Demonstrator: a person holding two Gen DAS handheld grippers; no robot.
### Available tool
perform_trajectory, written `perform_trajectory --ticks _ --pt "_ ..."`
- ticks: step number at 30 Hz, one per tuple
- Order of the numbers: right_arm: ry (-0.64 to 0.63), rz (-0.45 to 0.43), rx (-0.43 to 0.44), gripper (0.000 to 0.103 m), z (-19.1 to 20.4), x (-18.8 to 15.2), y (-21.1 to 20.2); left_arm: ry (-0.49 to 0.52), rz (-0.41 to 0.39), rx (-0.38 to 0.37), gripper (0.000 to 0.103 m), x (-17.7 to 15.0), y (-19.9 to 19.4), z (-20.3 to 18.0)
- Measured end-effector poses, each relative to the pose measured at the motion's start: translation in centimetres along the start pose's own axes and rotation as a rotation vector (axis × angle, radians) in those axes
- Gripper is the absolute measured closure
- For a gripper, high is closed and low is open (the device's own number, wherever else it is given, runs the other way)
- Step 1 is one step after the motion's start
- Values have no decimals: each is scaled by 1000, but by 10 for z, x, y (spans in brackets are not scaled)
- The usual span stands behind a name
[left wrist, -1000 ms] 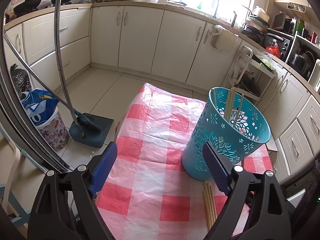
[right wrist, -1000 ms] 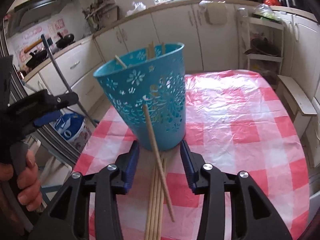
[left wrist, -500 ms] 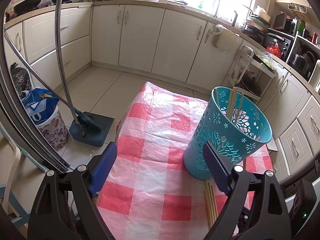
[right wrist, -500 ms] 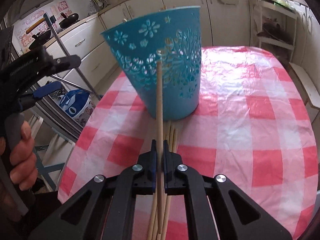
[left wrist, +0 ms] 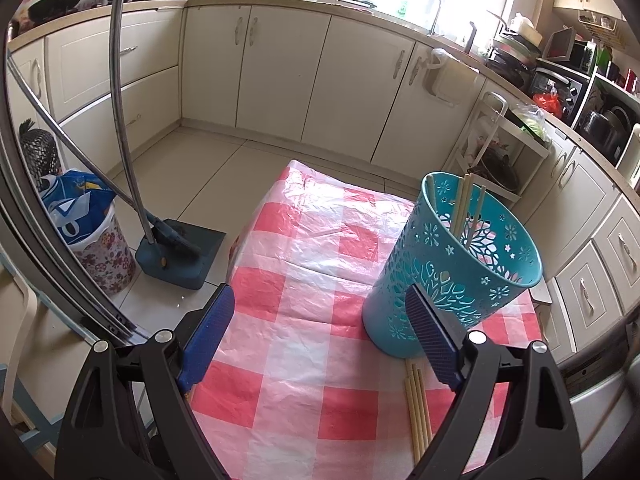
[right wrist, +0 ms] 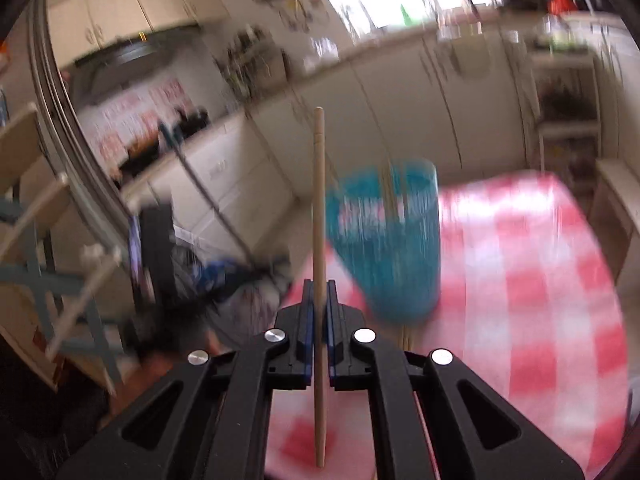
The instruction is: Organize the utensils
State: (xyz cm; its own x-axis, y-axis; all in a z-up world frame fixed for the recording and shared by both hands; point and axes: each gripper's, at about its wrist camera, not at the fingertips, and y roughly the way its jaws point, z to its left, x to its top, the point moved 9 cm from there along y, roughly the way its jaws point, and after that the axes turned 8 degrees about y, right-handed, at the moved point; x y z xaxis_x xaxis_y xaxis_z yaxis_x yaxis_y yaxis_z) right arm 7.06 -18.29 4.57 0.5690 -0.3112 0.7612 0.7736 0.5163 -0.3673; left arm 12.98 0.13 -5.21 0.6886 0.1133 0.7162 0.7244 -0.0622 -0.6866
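One chopstick (right wrist: 319, 240) is sitting pinched upright between the right gripper's (right wrist: 319, 300) closed jaws. The left gripper (left wrist: 320, 328) is hanging wide and empty over the table (left wrist: 304, 280) — three chopsticks (left wrist: 416, 408) lying just beside the cup (left wrist: 452, 264), which is holding several more.

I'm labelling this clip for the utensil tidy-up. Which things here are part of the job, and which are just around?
Part of the job:
right gripper, shut on one chopstick
teal holder with chopsticks inside
loose chopsticks on the checked tablecloth

Just around:
left gripper, open, empty
dustpan
floral bin
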Motion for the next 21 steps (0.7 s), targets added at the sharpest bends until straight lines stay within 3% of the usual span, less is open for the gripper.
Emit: perform_trajectory --ticks 3,6,11,13,15,21 --pt "-32 -165 -37 97 5 57 23 -5 2 2 20 0 1 1" --pt "-51 -234 -118 97 -2 89 64 -9 4 4 20 1 1 4" --pt "-58 -123 -224 97 -25 74 122 -26 2 1 20 5 1 11" --pt "-81 -65 -234 91 -30 56 127 -32 2 -3 20 6 0 13" --pt "-79 -45 -233 81 -34 44 123 -37 1 -6 20 6 0 15" --pt "-23 -67 -205 79 -41 34 78 -28 10 -2 20 3 1 13"
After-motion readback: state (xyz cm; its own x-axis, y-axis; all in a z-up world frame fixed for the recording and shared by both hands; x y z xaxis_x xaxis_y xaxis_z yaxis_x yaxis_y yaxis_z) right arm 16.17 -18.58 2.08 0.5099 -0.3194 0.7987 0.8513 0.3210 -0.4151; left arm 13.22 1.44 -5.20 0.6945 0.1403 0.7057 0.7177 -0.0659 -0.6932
